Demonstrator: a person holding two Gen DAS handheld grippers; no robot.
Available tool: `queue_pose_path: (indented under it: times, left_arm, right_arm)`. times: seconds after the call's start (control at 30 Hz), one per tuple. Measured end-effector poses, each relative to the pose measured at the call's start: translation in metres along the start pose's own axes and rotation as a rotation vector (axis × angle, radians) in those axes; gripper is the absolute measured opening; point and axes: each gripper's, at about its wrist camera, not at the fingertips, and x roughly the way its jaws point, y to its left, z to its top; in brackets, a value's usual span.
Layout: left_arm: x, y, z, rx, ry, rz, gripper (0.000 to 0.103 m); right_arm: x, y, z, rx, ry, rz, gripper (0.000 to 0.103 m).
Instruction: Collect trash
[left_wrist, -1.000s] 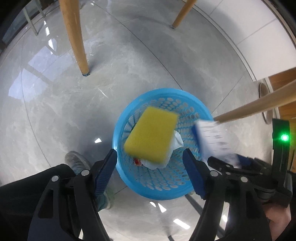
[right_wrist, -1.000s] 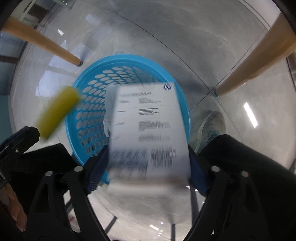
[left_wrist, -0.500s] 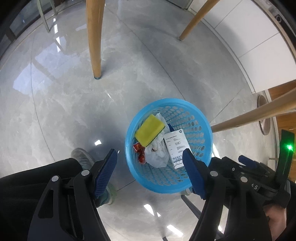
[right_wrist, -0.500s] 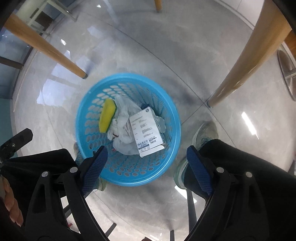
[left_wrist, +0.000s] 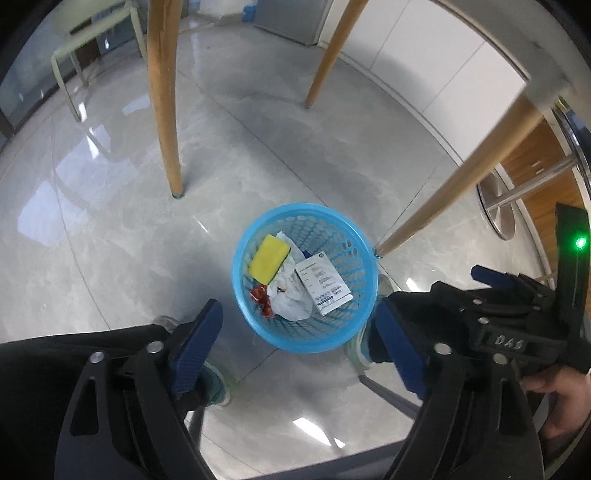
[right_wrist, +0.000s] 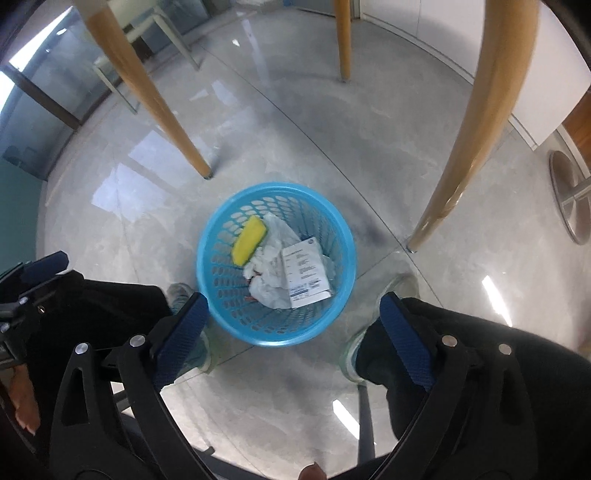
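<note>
Trash lies in the blue basket (left_wrist: 304, 343) on the grey floor (left_wrist: 110, 221), between the person's shoes and near two wooden legs. Inside it, a yellow sponge (left_wrist: 269, 257) leans at the far left, a white printed box (left_wrist: 323, 283) rests face up on the right, crumpled white paper (left_wrist: 290, 299) fills the middle, and a red wrapper (left_wrist: 261, 297) shows at the paper's left edge. The basket's walls are perforated; nothing hangs over its rim.

The left gripper (left_wrist: 301, 349) and the right gripper (right_wrist: 291, 334) both hang above the basket, pointing steeply down. Each has its jaws spread wide and they have just been opening further; nothing sits between the pads of either.

Judging by this, the drop is finished and the step in hand is to pull away and look for more litter. To do that well, lift clear of the rim before swinging sideways, so no finger tips the light basket. Keep the jaws spread, ready for the next piece. Mind the wooden leg (left_wrist: 454, 184) just beside the basket's right edge when the right hand moves out. No loose trash shows on the visible floor, so the search may need to go beyond it.
</note>
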Motion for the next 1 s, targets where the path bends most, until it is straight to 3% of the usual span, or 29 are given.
queue_pose_path:
  times: [0.13,0.27,0.5,0.7,1.0]
  left_arm:
    - [-0.026,-0.005,-0.011,0.046,-0.048,0.033,0.093]
    - [-0.046,-0.004,-0.024,0.046,-0.064,0.018,0.097]
    - [-0.069,-0.005,-0.053,0.071,-0.101,0.013,0.097]
    - [-0.087,-0.011,-0.076,0.134,-0.155,-0.037,0.097]
    - [-0.089,-0.008,-0.083,0.160,-0.179,-0.022,0.097]
  right_arm:
    - [-0.027,0.004,-0.012,-0.018,-0.037,0.015,0.094]
    - [-0.051,0.010,-0.030,-0.046,-0.065,0.026,0.094]
    - [-0.079,0.021,-0.058,-0.088,-0.088,0.033,0.094]
    - [-0.093,0.028,-0.075,-0.127,-0.120,0.042,0.095]
    - [-0.096,0.031,-0.073,-0.141,-0.138,0.051,0.095]
